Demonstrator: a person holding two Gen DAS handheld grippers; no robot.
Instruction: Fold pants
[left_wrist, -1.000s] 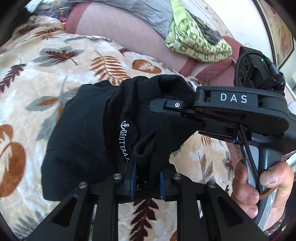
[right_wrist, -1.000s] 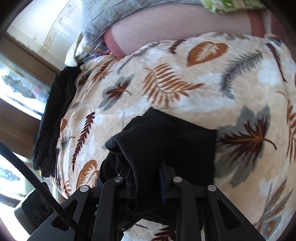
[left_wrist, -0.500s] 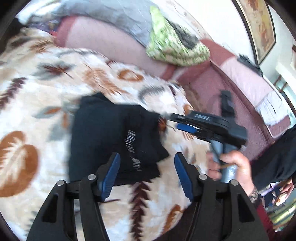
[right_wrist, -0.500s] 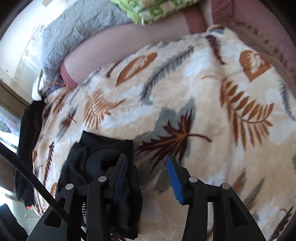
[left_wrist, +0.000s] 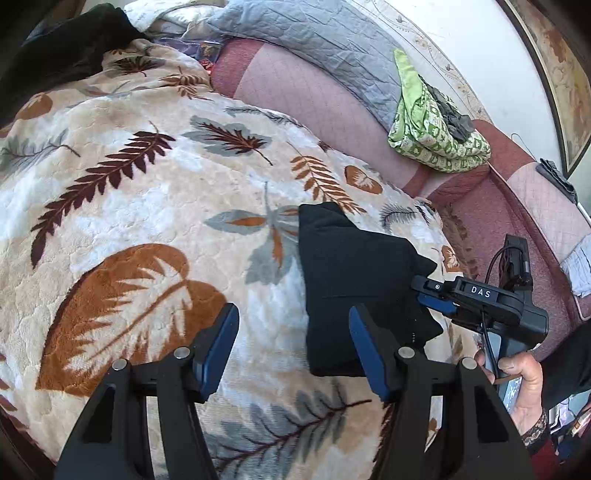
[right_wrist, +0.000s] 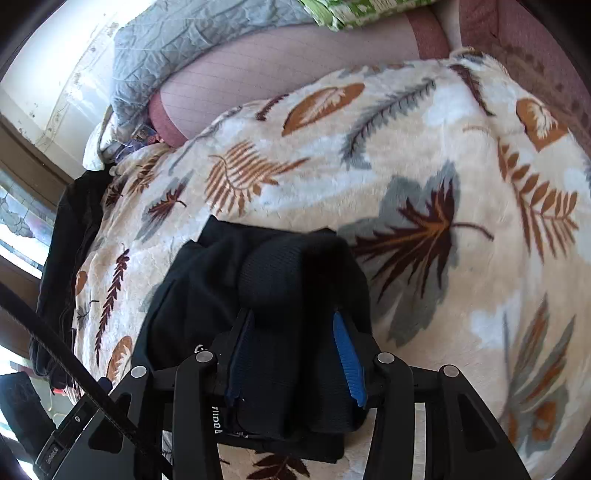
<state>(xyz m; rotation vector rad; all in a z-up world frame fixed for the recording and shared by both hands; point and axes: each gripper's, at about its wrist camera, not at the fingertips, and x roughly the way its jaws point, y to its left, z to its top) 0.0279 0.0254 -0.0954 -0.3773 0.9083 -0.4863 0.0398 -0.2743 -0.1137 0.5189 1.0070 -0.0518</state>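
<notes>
Since a second ago both tools have let go of the black pants (left_wrist: 354, 288): the jaws of each have just been opening, and the left gripper (left_wrist: 291, 347) has pulled away sideways, so the pants are now lying off to its right rather than between its pads. The pants are resting as a compact folded bundle on the leaf-print blanket (left_wrist: 147, 206), near the blanket's edge towards the pink sofa cushion (left_wrist: 306, 96). The left jaws are standing wide with only blanket between them. The right gripper (right_wrist: 295, 350) is hanging right over the bundle, its jaws partly apart and straddling a raised roll of the black cloth; the pads appear not to be pressing on it, though the left pad is sitting very close against the fabric. In the left view the person's hand (left_wrist: 517, 380) is gripping the right tool's handle beside the bundle.

The step in hand looks to be the release after the final fold. What seems needed next is lifting the right tool straight off without dragging that roll, then perhaps pressing the bundle flat, since its top is sitting bunched rather than smooth.
</notes>
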